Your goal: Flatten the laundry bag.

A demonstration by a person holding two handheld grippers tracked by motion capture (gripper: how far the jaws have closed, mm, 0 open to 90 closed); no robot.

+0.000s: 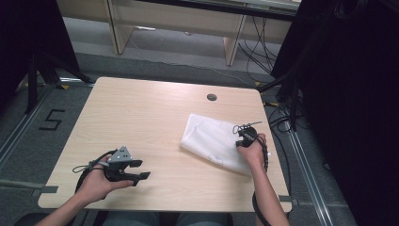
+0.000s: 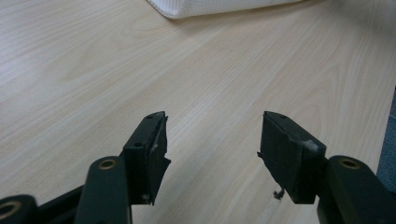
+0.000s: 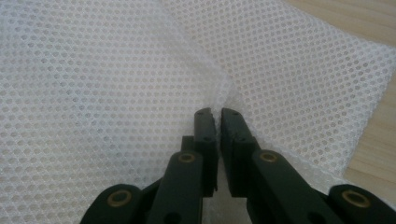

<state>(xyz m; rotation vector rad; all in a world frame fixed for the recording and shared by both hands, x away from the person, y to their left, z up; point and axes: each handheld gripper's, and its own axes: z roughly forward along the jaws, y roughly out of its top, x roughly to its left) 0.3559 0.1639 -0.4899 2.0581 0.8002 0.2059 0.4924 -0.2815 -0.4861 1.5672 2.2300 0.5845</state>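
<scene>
Pale wood table (image 1: 141, 122) carries my white mesh cloth (image 1: 211, 139) right of centre in the high view. My right hand-held gripper (image 3: 217, 114) is clamped on a pinched ridge of it; the left hand-held gripper (image 2: 212, 140) stands apart, lower left. That thin pinch may slip out when I lift, I reckon.

White mesh cloth (image 3: 116, 93), dotted with tiny round holes, under the black right gripper (image 3: 217, 114); pale wood-grain table (image 2: 70, 70) ahead of the black left gripper (image 2: 212, 135); brass-coloured rivets on both.
</scene>
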